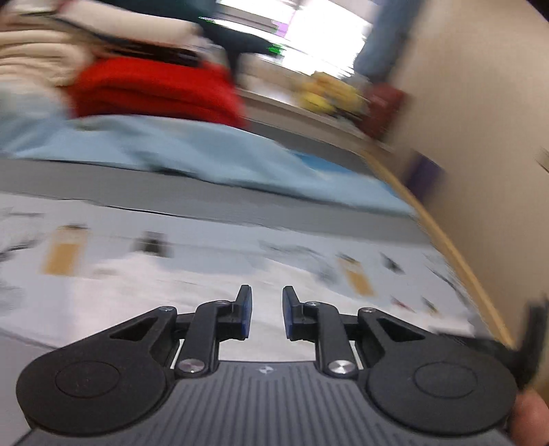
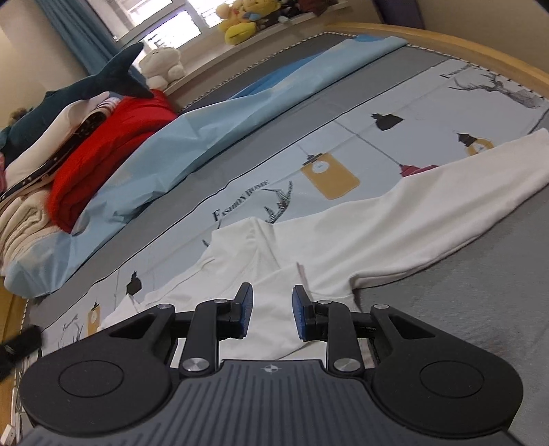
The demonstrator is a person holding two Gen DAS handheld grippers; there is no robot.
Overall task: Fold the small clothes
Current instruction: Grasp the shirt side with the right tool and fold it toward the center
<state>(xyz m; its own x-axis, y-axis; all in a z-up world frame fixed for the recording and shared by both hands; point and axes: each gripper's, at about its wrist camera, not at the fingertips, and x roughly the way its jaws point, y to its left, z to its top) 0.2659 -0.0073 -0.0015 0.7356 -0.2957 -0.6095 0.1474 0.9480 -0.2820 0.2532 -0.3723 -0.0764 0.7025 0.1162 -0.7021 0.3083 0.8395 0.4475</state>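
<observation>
A white long-sleeved garment (image 2: 343,233) lies spread on the printed bed sheet (image 2: 394,103), one sleeve stretching to the right. My right gripper (image 2: 271,314) is open and empty, hovering just above the garment's body. My left gripper (image 1: 266,314) is open and empty over white cloth (image 1: 192,281) on the same sheet; that view is blurred by motion.
A folded red garment (image 2: 103,151) and a cream pile (image 2: 24,212) sit at the far left on a light blue cloth (image 2: 192,127). A plush shark (image 2: 85,85) and soft toys (image 2: 240,24) line the window ledge. The wooden bed edge (image 1: 456,254) runs along the wall.
</observation>
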